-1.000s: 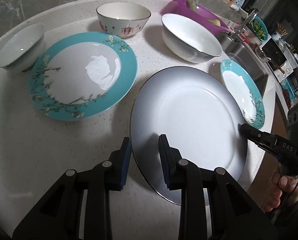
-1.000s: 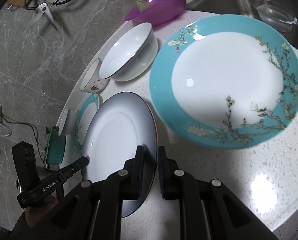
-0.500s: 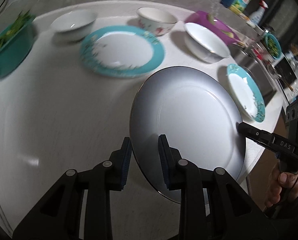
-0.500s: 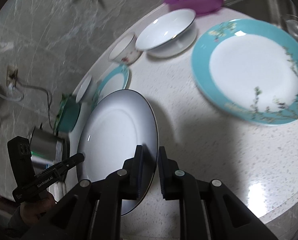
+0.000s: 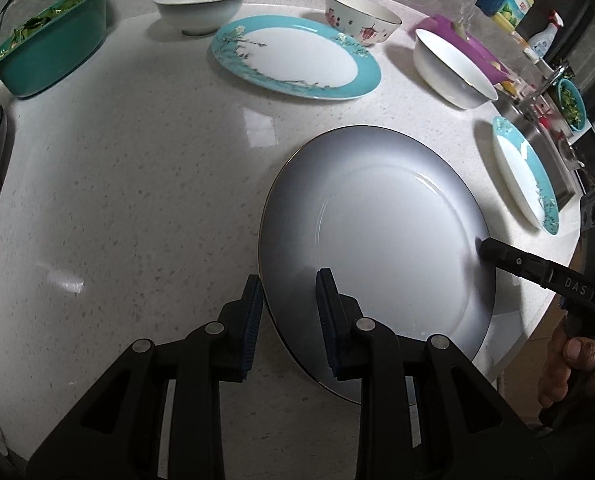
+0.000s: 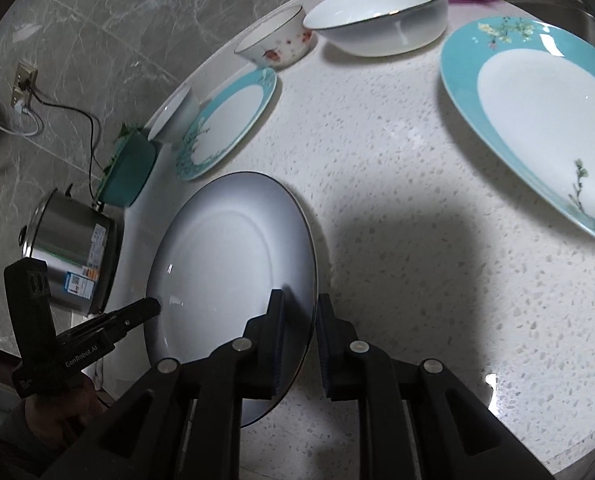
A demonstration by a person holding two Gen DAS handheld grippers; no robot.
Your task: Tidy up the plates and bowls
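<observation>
A large white plate with a grey rim (image 5: 377,232) hangs tilted above the speckled counter (image 5: 137,184), held at two opposite edges. My left gripper (image 5: 288,284) is shut on its near rim. At the far edge the right gripper (image 5: 483,246) clamps it too. In the right wrist view the same plate (image 6: 225,256) sits between the pads of my right gripper (image 6: 300,300), and the left gripper (image 6: 153,304) bites the opposite rim. Its shadow falls on the counter beside it.
Two teal-rimmed plates (image 5: 293,54) (image 5: 525,172), a small white bowl (image 5: 197,0), a floral bowl (image 5: 361,20) and a wide white bowl (image 5: 453,68) stand farther back. A green tub of leaves (image 5: 49,48) and a steel pot (image 6: 73,260) are at the counter's left end. A sink (image 5: 553,152) lies right.
Both grippers have carried the grey-rimmed plate away from the other dishes, which now look farther off. The green tub and steel pot have come into view. Both grips are unchanged.
</observation>
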